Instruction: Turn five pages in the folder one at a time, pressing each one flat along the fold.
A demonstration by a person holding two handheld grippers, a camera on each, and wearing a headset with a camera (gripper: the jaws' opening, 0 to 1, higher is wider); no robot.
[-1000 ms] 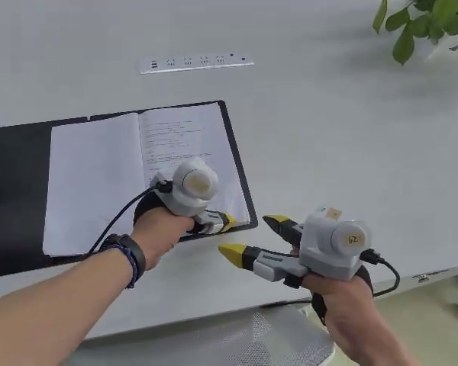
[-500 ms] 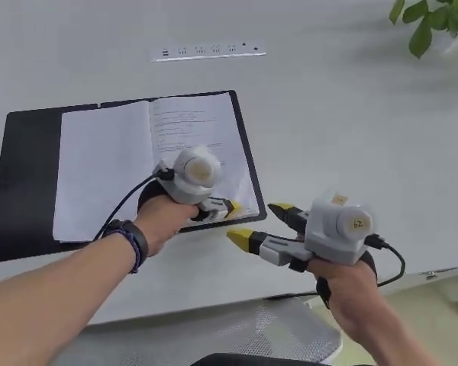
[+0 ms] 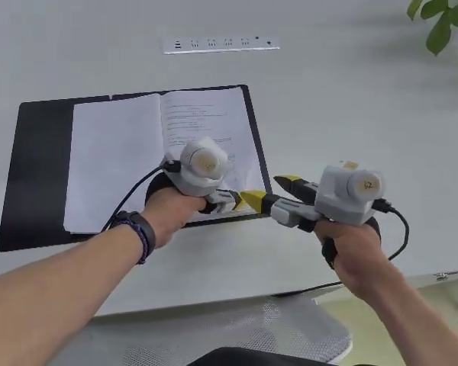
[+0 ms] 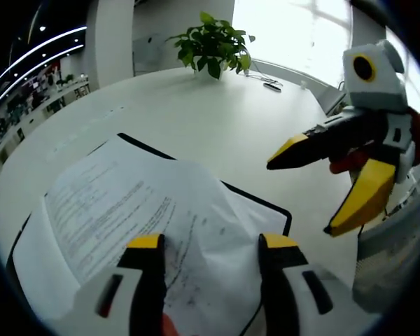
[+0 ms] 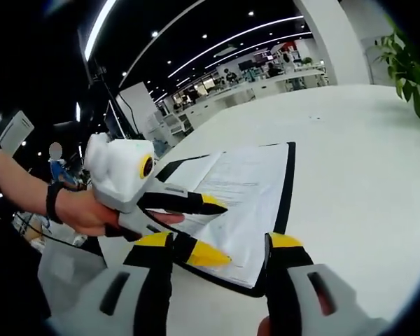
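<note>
Head view: the black folder (image 3: 38, 175) lies open on the white surface (image 3: 351, 99). The left claw (image 3: 227, 202) is at the right page's (image 3: 214, 130) bottom corner.

Left gripper view: its jaws are wide apart over the bent page and do not pinch it.

Right gripper view: the right claw (image 5: 218, 241) is wide open and empty, beside the folder's corner.

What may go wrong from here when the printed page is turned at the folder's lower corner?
1. The printed page bulges unevenly near the open left hand-held gripper. Closing there may crease it or catch more than one sheet.
2. The right hand-held gripper, also open, points at the same corner, so the two tools may bump each other.
3. Nothing visibly holds the folder down, so a pull may drag it.
</note>
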